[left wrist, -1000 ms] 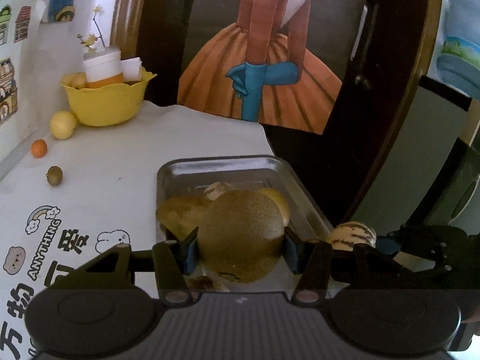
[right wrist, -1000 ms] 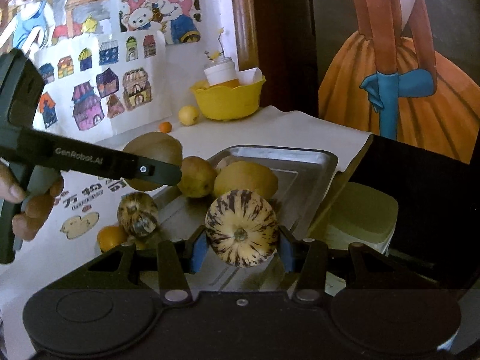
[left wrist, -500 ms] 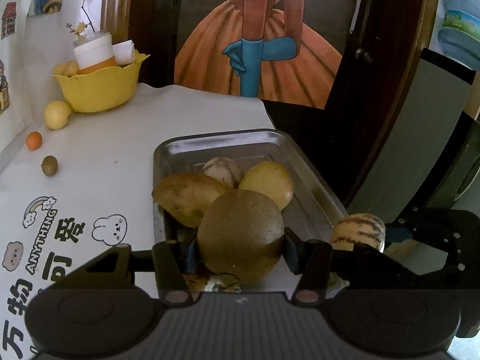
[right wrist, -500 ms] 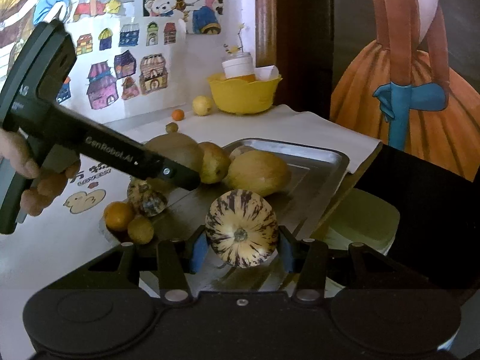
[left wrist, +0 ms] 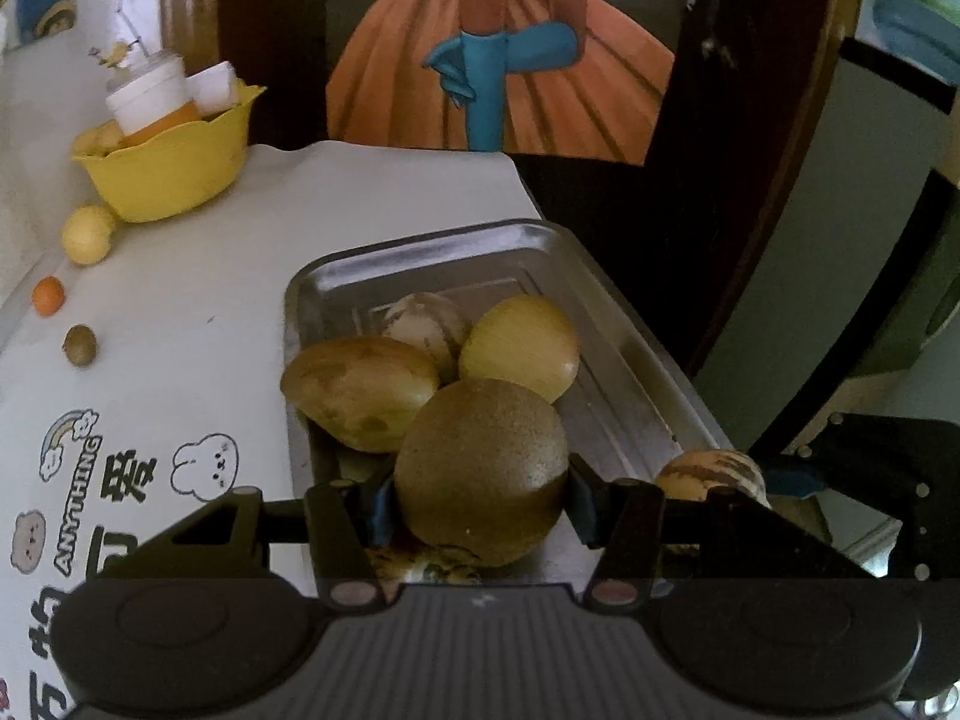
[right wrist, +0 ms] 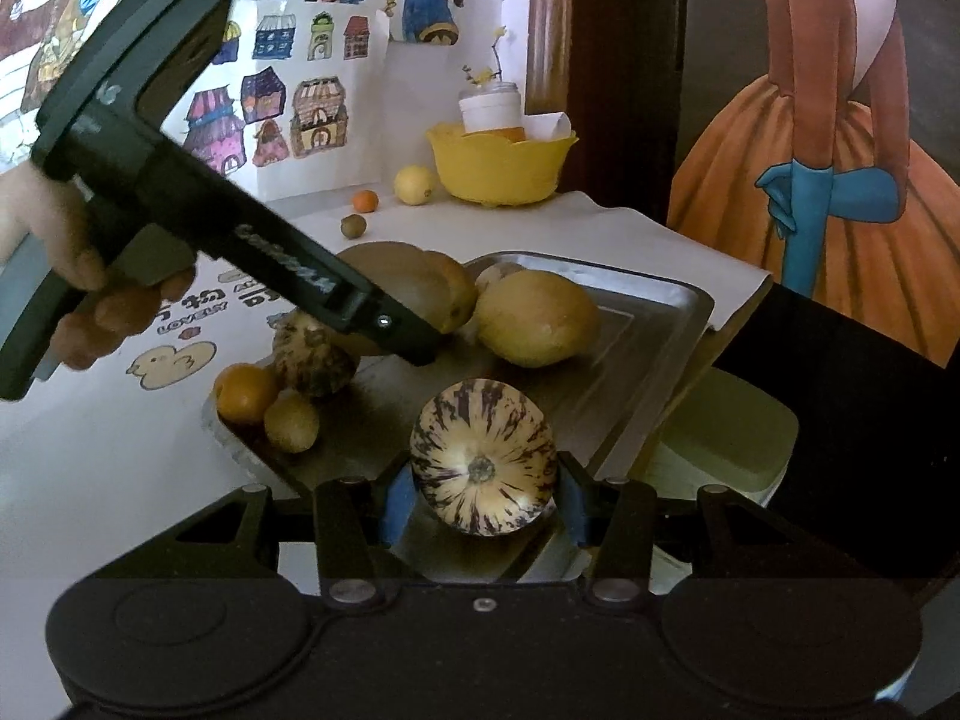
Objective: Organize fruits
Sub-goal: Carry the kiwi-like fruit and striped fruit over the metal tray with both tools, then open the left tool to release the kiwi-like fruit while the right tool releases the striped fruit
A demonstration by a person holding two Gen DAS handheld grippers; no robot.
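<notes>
A: Both grippers are loaded above the shallow steel tray (left wrist: pixel 600 276). The left gripper (left wrist: pixel 477 495) has its fingers (left wrist: pixel 377 501) part-way open and clamped on a round, brown, rough-skinned fruit (left wrist: pixel 480 468); the right gripper (right wrist: pixel 480 495) has its fingers (right wrist: pixel 396 495) closed on a cream, purple-streaked striped melon (right wrist: pixel 483 456), stem end facing the camera.

B: Which step is this?

A: By the look of it, the set-down. Each fruit hangs over the tray's near end, not yet resting on it.

B: What lies beyond the fingers?

A: Just past the left fingers, a mottled yellow-brown oval fruit (left wrist: pixel 360 390), a smooth yellow oval fruit (left wrist: pixel 519 345) and a pale striped fruit (left wrist: pixel 426 324) crowd together. Left of the right fingers sit a small orange fruit (right wrist: pixel 246 393), a small tan fruit (right wrist: pixel 291 420) and another striped one (right wrist: pixel 312 354).

B: The next move?

A: Probably lowering each fruit onto bare metal, then easing the fingers apart. Round, firm fruit on slick steel may roll.

B: Anything left out?

A: A lemon-yellow ball (left wrist: pixel 87 234), a tiny orange one (left wrist: pixel 48 295) and a small brown one (left wrist: pixel 80 345) lie on the white printed worktop (left wrist: pixel 198 276), beside a yellow scalloped plastic bowl (left wrist: pixel 174 165).
</notes>
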